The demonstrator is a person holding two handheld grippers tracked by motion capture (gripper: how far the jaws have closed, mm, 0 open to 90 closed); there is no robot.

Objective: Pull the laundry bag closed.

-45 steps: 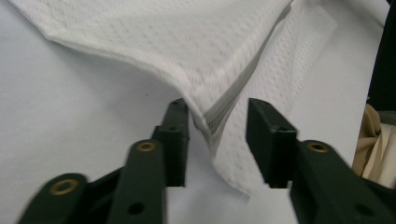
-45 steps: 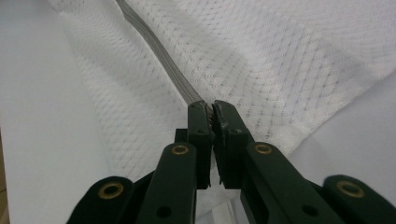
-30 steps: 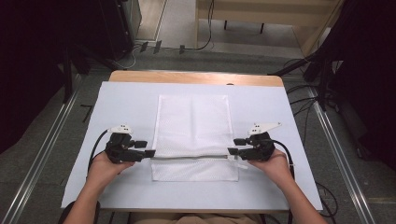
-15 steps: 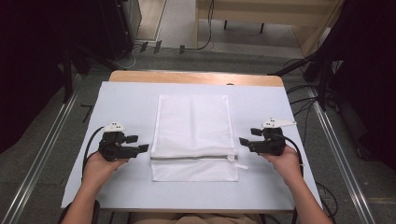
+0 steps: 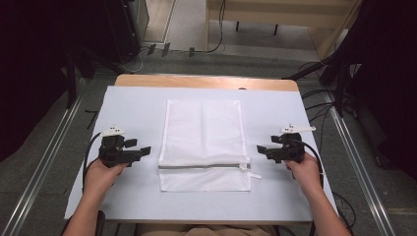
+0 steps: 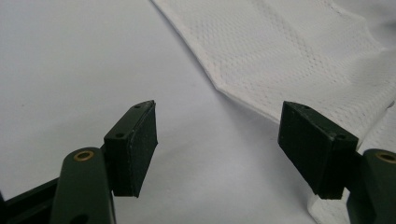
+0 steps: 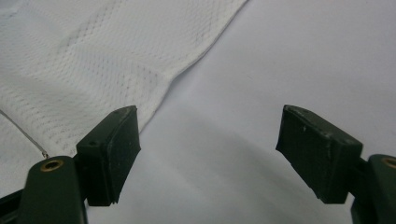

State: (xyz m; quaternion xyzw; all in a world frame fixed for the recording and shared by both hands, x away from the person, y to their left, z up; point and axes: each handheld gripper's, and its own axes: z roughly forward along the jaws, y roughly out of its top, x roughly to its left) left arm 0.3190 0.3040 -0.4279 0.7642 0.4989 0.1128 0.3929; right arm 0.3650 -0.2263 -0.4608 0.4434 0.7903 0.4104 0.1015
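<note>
A white mesh zip bag [image 5: 203,140] lies flat in the middle of the white table cover [image 5: 133,105], its zipper [image 5: 204,166] running across near the front. My left gripper [image 5: 143,150] rests a short way off the bag's left edge, pointing at it. Its jaws have just been opening and stand wide with nothing between them [image 6: 217,140]; the mesh bag [image 6: 289,51] lies just ahead. My right gripper [image 5: 260,149] sits off the bag's right edge. It has also just been opening and is empty [image 7: 208,149], with the mesh bag [image 7: 93,51] to its left.
The wooden table edge [image 5: 206,81] shows at the far side. Metal rails [image 5: 46,162] run along the floor on both sides, and cables [image 5: 216,34] lie beyond the table. Bare white cover surrounds the bag.
Both grippers were at the bag's side edges by the zipper a second ago. They have opened and drawn outward, away from the bag, which now lies flat and untouched.
</note>
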